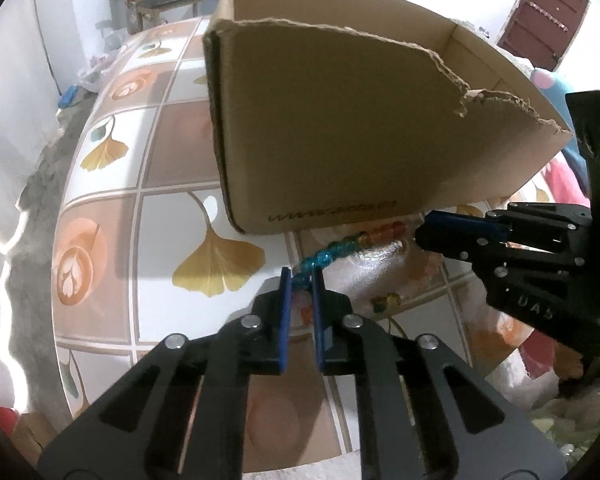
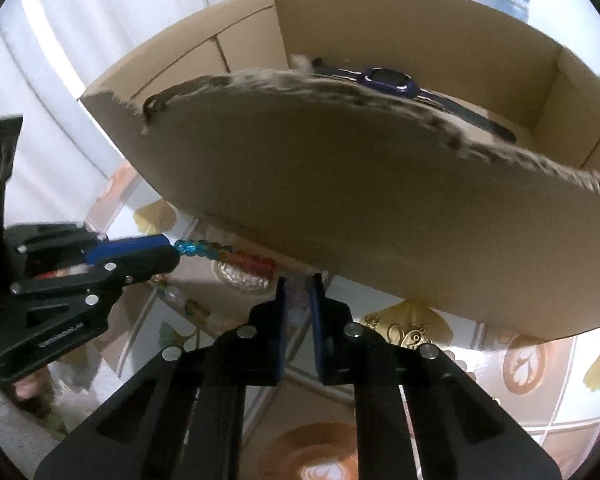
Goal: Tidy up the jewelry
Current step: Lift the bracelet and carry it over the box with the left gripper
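Tablecloth (image 1: 112, 160) under both bracelet-pinching (image 1: 340, 246) grippers (image 1: 302, 280)

Two claws are in view: the left claw (image 1: 302, 280) and the right claw (image 2: 299, 280). One string of coloured beads (image 1: 342, 246) stretches between them. One cardboard box (image 1: 340, 128) stands just beyond both claws, with one dark blue watch (image 2: 392, 80) inside. One gold ornament (image 2: 406, 334) lies right of the right claw.

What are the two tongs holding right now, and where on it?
Both grip the bead bracelet: the left tongs pinch its blue end, and the right tongs its other, reddish end.
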`<move>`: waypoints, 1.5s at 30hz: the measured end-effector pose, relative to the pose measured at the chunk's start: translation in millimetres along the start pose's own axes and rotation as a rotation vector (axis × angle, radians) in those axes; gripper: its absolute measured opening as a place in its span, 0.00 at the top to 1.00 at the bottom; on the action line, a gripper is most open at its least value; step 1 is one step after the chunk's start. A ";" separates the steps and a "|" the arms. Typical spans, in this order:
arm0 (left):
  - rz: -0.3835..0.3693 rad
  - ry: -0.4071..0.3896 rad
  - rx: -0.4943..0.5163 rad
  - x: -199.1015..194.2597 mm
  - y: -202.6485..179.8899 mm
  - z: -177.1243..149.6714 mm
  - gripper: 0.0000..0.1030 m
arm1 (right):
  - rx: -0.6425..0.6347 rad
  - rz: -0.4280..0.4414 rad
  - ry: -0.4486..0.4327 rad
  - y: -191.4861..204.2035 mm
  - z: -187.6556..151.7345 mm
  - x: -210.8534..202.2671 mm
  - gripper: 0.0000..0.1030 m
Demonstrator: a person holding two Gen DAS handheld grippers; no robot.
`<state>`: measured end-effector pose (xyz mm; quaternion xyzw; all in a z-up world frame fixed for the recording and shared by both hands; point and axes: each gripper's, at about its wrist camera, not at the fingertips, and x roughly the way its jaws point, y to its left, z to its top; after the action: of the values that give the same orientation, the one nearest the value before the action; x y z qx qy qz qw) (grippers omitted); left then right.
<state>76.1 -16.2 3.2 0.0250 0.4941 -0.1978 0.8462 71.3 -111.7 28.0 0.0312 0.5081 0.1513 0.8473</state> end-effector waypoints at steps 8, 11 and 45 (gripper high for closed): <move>0.022 -0.076 0.024 -18.7 -8.2 -0.1 0.92 | 0.029 0.042 -0.054 -2.6 -7.4 -14.4 0.90; 0.025 -0.123 0.053 -39.0 -17.2 -0.1 0.92 | 0.008 0.049 -0.098 3.5 -10.3 -33.2 0.90; 0.064 -0.017 0.311 12.3 -16.0 178.0 0.91 | -0.094 0.192 0.260 -71.7 182.1 45.4 0.90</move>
<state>222.7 -77.0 86.1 0.1696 0.4493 -0.2448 0.8423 265.8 -148.5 62.3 0.0200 0.6003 0.2579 0.7568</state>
